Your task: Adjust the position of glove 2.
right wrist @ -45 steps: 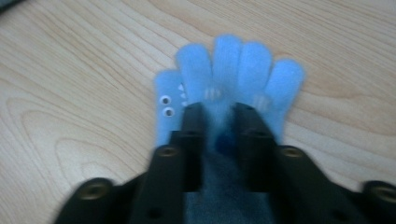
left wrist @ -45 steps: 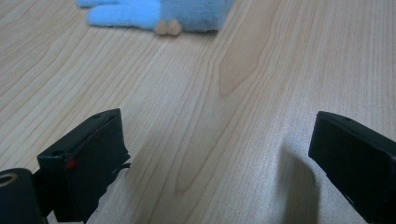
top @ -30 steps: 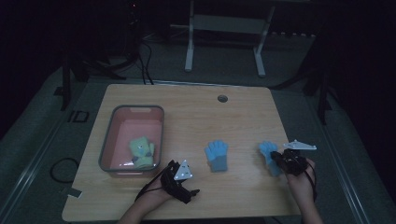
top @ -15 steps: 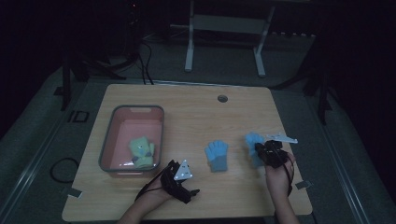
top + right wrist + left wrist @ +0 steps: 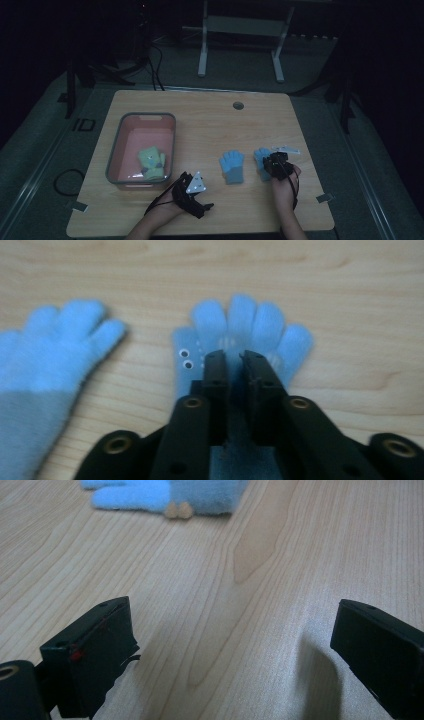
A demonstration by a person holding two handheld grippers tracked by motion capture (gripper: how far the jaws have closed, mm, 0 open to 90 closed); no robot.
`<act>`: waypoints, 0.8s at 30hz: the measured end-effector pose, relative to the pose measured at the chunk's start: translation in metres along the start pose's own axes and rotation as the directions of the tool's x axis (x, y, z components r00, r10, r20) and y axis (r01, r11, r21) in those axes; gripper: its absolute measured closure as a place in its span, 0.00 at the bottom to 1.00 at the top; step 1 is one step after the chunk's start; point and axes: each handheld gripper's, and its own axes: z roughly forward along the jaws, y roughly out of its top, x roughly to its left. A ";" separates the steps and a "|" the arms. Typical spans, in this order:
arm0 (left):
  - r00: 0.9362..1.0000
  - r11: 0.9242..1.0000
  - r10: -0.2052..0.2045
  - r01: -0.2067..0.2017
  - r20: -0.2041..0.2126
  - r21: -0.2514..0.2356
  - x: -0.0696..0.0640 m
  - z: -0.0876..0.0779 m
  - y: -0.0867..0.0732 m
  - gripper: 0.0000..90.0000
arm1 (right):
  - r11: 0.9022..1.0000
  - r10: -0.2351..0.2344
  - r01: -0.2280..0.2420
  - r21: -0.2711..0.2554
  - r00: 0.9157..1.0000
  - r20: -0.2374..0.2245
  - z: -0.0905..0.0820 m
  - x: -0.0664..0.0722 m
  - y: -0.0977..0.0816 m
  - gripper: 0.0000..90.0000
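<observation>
**Right now: right gripper on a blue glove**

Right gripper (image 5: 235, 357) sits over the fuzzy knit right-hand glove (image 5: 250, 327), jaws just easing apart, narrow gap, fabric under them; whether it's pinched I can't tell. Googly eyes on the glove's thumb side. Second glove (image 5: 232, 166) lies just beside it, apart. Left gripper (image 5: 235, 645) is wide open over bare wood-grain table (image 5: 210, 120). Grey-rimmed pink bin (image 5: 119, 150) stands well left.
</observation>
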 end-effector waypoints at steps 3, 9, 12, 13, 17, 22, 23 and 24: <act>1.000 1.000 0.003 -0.003 0.000 0.002 0.000 0.000 0.000 0.05 | 1.000 -0.012 0.013 0.028 1.000 -0.007 0.006 -0.001 -0.003 0.84; 1.000 1.000 0.000 0.000 0.001 0.004 0.000 0.000 0.000 0.05 | 0.999 -0.035 0.035 0.019 0.999 -0.035 0.001 -0.004 0.002 0.79; 1.000 1.000 0.000 0.000 0.001 0.003 0.000 0.000 0.000 0.05 | 0.998 -0.054 0.055 0.013 0.997 -0.057 -0.007 -0.010 0.006 0.77; 1.000 1.000 0.000 0.000 0.001 0.003 0.000 0.000 0.000 0.05 | 0.998 -0.061 0.062 0.012 0.996 -0.065 -0.010 -0.013 0.006 0.77; 1.000 1.000 0.001 -0.001 -0.001 0.002 0.000 0.000 0.000 0.05 | 0.997 -0.071 0.072 0.003 0.993 -0.091 -0.018 -0.025 0.004 0.76; 1.000 1.000 0.002 -0.002 -0.001 0.004 0.000 0.000 0.000 0.05 | 0.994 -0.103 0.105 0.006 0.983 -0.150 -0.024 -0.038 -0.001 0.73; 1.000 1.000 -0.001 0.001 -0.001 0.004 0.000 0.000 0.000 0.05 | 0.994 -0.108 0.110 0.010 0.982 -0.157 -0.025 -0.039 -0.002 0.73; 1.000 1.000 -0.001 0.001 0.000 0.003 0.000 0.000 0.000 0.05 | 0.992 -0.122 0.126 0.015 0.979 -0.163 -0.026 -0.041 -0.003 0.71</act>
